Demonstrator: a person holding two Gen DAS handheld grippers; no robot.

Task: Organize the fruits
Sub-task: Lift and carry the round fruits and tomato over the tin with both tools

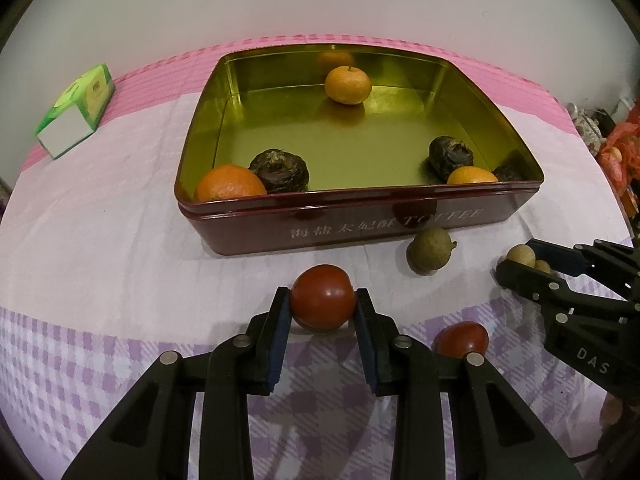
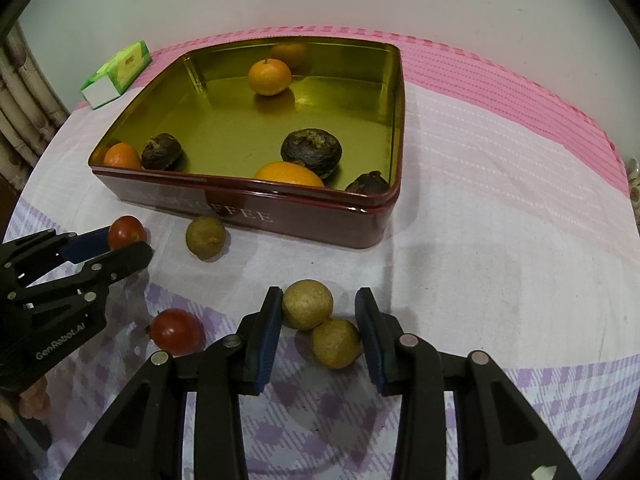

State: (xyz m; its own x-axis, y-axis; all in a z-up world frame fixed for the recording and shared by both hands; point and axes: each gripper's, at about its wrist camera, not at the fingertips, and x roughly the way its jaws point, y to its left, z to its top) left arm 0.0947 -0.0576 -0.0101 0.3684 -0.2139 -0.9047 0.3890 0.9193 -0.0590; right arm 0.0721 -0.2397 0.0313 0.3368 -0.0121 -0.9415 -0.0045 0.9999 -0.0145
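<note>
A dark red toffee tin (image 1: pixel 360 224) with a gold inside holds three oranges (image 1: pixel 347 84) and three dark wrinkled fruits (image 1: pixel 280 170); it also shows in the right wrist view (image 2: pixel 320 220). My left gripper (image 1: pixel 322 306) is shut on a red tomato (image 1: pixel 322 296) just in front of the tin, also seen in the right wrist view (image 2: pixel 126 232). My right gripper (image 2: pixel 318 312) is open around two tan round fruits (image 2: pixel 307 304) (image 2: pixel 337 343) on the cloth. A second tomato (image 2: pixel 177 330) and a greenish-brown fruit (image 2: pixel 205 237) lie on the cloth.
A green and white small box (image 1: pixel 76 110) lies at the table's far left. The tablecloth (image 2: pixel 500 200) is pink at the back and lilac checked at the front. A wall stands behind. Red clutter (image 1: pixel 620 152) sits off the right edge.
</note>
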